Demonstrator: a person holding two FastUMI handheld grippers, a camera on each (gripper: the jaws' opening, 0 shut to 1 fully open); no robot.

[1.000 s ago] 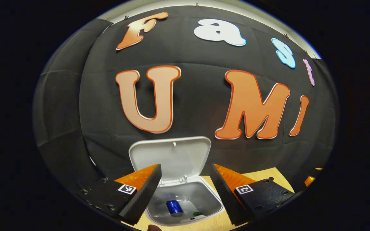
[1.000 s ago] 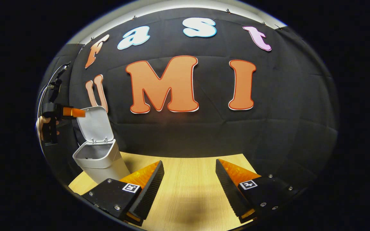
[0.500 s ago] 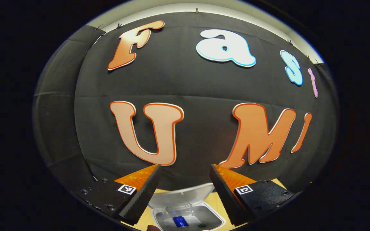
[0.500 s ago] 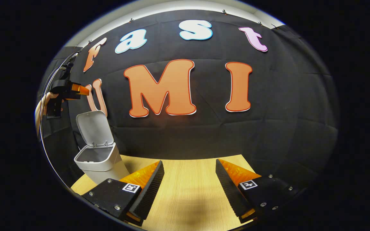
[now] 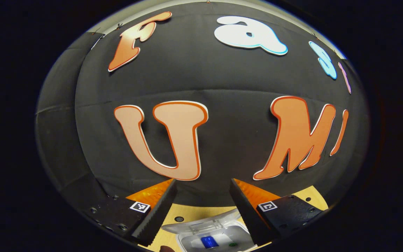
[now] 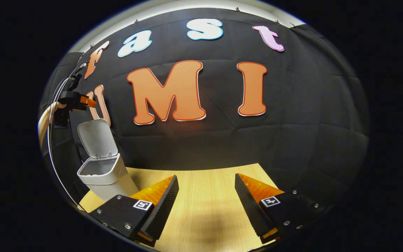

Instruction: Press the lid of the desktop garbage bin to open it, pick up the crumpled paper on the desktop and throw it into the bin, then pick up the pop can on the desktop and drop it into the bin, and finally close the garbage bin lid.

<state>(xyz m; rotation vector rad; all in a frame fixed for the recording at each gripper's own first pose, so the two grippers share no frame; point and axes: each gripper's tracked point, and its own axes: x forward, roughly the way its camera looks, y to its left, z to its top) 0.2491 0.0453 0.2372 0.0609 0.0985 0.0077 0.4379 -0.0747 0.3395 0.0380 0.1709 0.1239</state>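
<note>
The garbage bin (image 6: 100, 173) stands on the wooden desktop (image 6: 205, 203) at its far left corner in the right gripper view, close to the black cloth wall (image 6: 292, 122). Its lid (image 6: 94, 138) is raised and stands nearly upright on the hinge at the back rim, its inner face turned toward the open mouth. From this side the bin's interior is too shallowly seen to make out its contents.

In the left gripper view the bin (image 5: 219, 238) sits at the very bottom, partly cut off by the edge of the view, with the lid (image 5: 201, 222) seen foreshortened from above. Inside lies the pop can (image 5: 208, 241), a small blue cylinder whose long axis seems to run roughly toward and away from the camera, though it is too small to be sure. A tiny green spot beside it cannot be identified. The crumpled paper is hard to tell apart from the pale bin floor.

The left gripper (image 5: 201, 196) hangs above the bin with its fingers spread apart and nothing between them; in the right gripper view it appears (image 6: 77, 101) above the lid, held by a hand (image 6: 44, 119) at the edge. The right gripper (image 6: 205, 194) hovers over bare desktop, well apart from the bin, its fingers likewise wide apart and empty.
</note>
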